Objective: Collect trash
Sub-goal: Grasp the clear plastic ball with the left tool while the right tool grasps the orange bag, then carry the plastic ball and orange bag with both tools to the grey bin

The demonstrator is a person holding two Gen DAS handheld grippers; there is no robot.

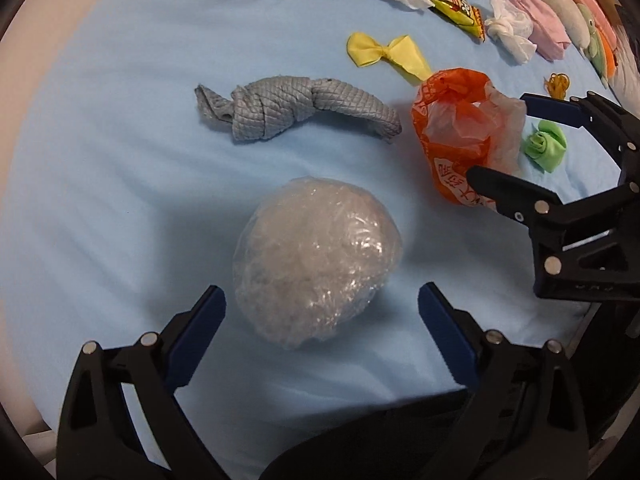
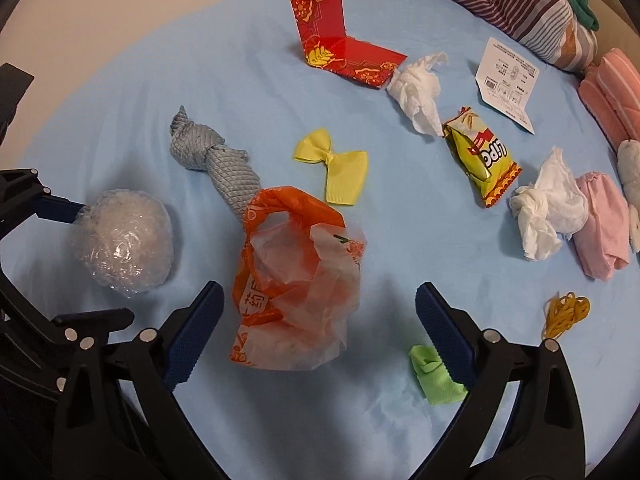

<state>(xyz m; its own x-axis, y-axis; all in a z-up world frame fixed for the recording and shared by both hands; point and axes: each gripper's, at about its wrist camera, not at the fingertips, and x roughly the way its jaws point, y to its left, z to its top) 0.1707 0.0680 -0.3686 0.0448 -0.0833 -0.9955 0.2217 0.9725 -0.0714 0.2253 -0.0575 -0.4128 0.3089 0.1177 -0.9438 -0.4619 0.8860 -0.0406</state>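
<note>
A ball of clear bubble wrap (image 1: pixel 316 256) lies on the light blue sheet (image 1: pixel 120 160). My left gripper (image 1: pixel 320 292) points down over it, open, with the ball between its blue pads (image 1: pixel 200 332) and a narrow gap on each side. To the right, a crumpled orange plastic bag (image 2: pixel 296 280) sits between the fingers of my right gripper (image 2: pixel 319 288), which is open; its pads stand apart from the bag. In the left wrist view the right gripper (image 1: pixel 504 140) straddles the orange bag (image 1: pixel 452 132).
Around them lie a knotted grey cloth (image 2: pixel 216 160), a yellow bow (image 2: pixel 332 168), a red envelope (image 2: pixel 340 48), white tissues (image 2: pixel 420 88), a snack packet (image 2: pixel 480 156), a green scrap (image 2: pixel 432 376) and yellow rubber bands (image 2: pixel 564 312). Pink and striped fabrics (image 2: pixel 520 4) line the right edge.
</note>
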